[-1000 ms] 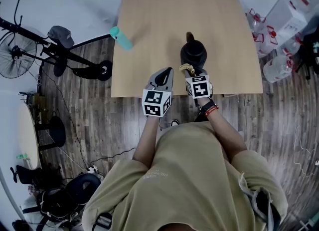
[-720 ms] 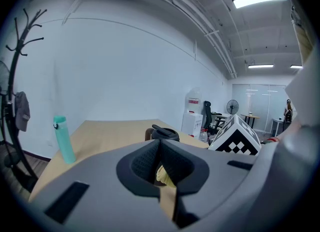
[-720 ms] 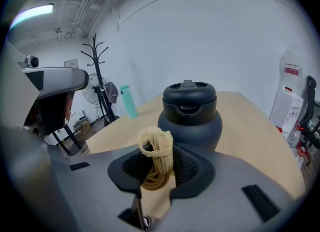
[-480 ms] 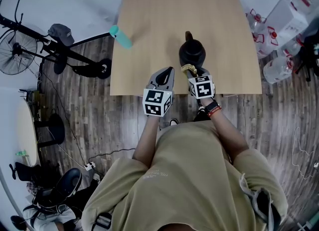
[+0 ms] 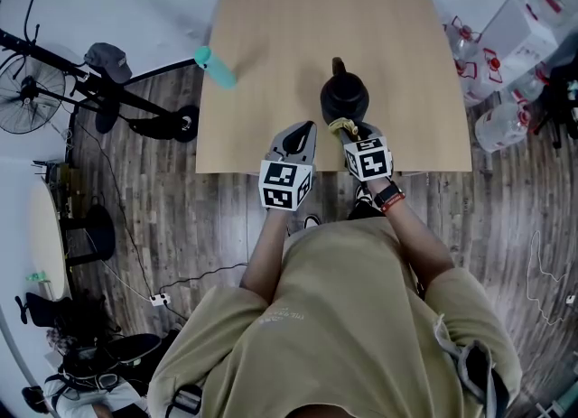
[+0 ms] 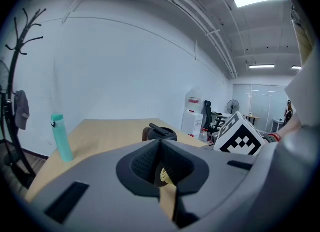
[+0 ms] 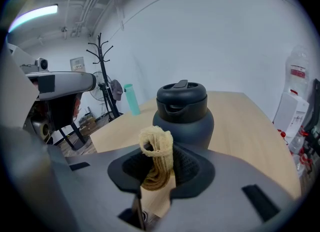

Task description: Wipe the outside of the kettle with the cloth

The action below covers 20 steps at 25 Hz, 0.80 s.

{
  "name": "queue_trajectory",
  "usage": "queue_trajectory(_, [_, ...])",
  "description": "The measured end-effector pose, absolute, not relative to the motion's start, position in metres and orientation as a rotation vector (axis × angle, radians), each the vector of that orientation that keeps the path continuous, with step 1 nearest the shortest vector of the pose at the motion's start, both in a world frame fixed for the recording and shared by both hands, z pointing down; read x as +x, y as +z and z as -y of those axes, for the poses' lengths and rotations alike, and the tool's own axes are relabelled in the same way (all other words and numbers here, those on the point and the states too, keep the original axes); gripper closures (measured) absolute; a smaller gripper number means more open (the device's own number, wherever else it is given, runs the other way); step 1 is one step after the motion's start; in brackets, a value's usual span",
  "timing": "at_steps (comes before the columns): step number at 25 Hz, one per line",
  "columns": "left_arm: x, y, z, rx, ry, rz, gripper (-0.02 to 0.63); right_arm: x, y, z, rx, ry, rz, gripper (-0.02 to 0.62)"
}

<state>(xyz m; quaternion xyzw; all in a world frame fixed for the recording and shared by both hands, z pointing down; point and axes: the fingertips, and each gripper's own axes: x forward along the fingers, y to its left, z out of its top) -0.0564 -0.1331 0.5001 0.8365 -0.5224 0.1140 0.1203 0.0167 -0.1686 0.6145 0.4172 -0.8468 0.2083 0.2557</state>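
Standing upright on the near half of the counter (image 5: 271, 37), right of its middle, the dark kettle (image 5: 344, 98) has its lid on and its spout pointing to the far side. Just at its near side hangs the cloth (image 5: 341, 125), a yellowish knitted strip. The right hand-held gripper (image 5: 348, 132) has its jaws closed on the cloth, whose looped top stands up above them in front of the kettle's lower body. Whether the cloth touches the kettle cannot be made out.

The left hand-held gripper (image 5: 296, 141) hovers over the counter's near edge, just left of the right one. Its jaws are pressed together with nothing between them, and it is apart from the kettle.

A teal bottle (image 5: 218, 68) stands at the counter's left edge, well apart from the kettle. Beyond the counter lies a wooden floor (image 5: 226, 218), with a fan (image 5: 23, 100) to the far left and large water jugs (image 5: 533, 10) to the right.
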Motion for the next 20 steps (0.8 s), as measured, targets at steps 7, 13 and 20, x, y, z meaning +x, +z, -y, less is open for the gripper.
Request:
queue_trajectory(7, [-0.061, 0.502, 0.141, 2.430, 0.332, 1.536, 0.581, 0.020, 0.613, 0.172, 1.085, 0.556, 2.305, 0.479])
queue_trajectory(13, [-0.059, 0.505, 0.149, 2.434, 0.330, 1.523, 0.581, 0.029, 0.615, 0.174, 1.070, 0.603, 2.308, 0.479])
queue_trajectory(20, [-0.054, 0.507, 0.159, 2.442, 0.334, 1.506, 0.581, 0.042, 0.614, 0.180, 1.057, 0.580, 2.293, 0.477])
